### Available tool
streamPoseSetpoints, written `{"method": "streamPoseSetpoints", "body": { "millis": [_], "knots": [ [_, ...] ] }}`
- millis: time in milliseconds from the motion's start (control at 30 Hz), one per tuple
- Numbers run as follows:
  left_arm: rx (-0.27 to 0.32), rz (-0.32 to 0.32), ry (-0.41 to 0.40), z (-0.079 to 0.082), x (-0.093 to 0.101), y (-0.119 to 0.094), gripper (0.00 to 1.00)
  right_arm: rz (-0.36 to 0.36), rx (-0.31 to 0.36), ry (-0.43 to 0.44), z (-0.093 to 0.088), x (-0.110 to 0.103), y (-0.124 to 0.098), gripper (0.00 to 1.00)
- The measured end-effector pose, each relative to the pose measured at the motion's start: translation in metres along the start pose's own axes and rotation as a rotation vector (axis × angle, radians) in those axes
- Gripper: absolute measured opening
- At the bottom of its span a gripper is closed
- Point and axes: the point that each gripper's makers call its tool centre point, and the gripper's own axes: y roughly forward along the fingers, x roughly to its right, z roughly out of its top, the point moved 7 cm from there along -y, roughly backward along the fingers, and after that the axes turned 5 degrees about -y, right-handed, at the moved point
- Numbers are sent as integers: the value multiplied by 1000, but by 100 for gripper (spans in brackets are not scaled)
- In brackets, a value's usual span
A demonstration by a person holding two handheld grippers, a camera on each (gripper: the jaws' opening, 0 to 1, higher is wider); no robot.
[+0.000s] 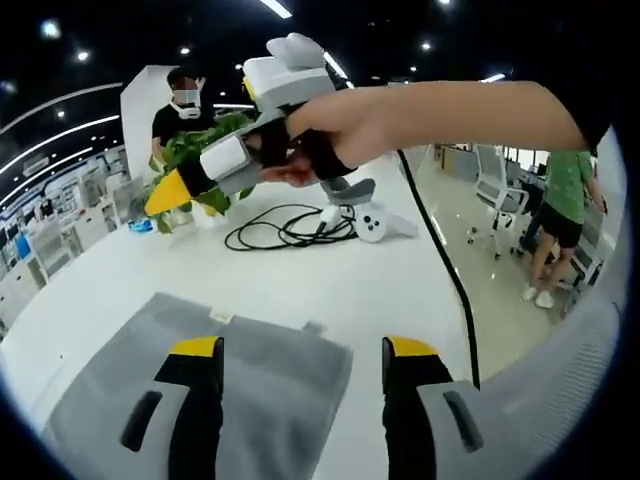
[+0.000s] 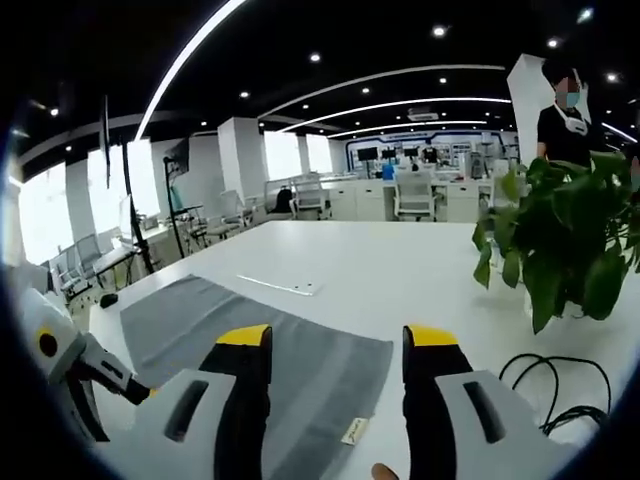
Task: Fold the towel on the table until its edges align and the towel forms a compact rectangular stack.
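On the white tabletop (image 1: pixel 330 290), grey towel (image 1: pixel 250 385) lies flat. Left hand-held gripper (image 1: pixel 302 360) and right hand-held gripper (image 2: pixel 335 345) hover above it, jaws wide, empty. Advise pinching matching corners.

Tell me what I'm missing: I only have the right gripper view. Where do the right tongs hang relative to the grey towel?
Observer: In the left gripper view, a hand holds the right tongs in the air above the white table, beyond the far edge of the flat grey cloth towel.
Reviewer: I glimpse some cable by the plant. Is anything next to it?
Observer: A white handheld controller lies beside the coiled black cable.
Reviewer: And the left tongs?
Observer: The left tongs are open, poised at the towel and gripping nothing.
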Motion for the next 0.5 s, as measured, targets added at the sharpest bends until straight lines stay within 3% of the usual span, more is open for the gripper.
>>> {"method": "streamPoseSetpoints", "body": {
  "millis": [133, 333, 500],
  "knots": [
    [-28, -19, 1, -11, 2, 15, 52, -2, -7, -3, -8, 6, 9, 51],
    [-35, -50, -31, -20, 4, 34, 48, 13, -18, 18, -20, 15, 19, 50],
    [-68, -78, -22, -29, 9, 44, 35, -1, -27, 29, -30, 23, 27, 50]
  ]
}}
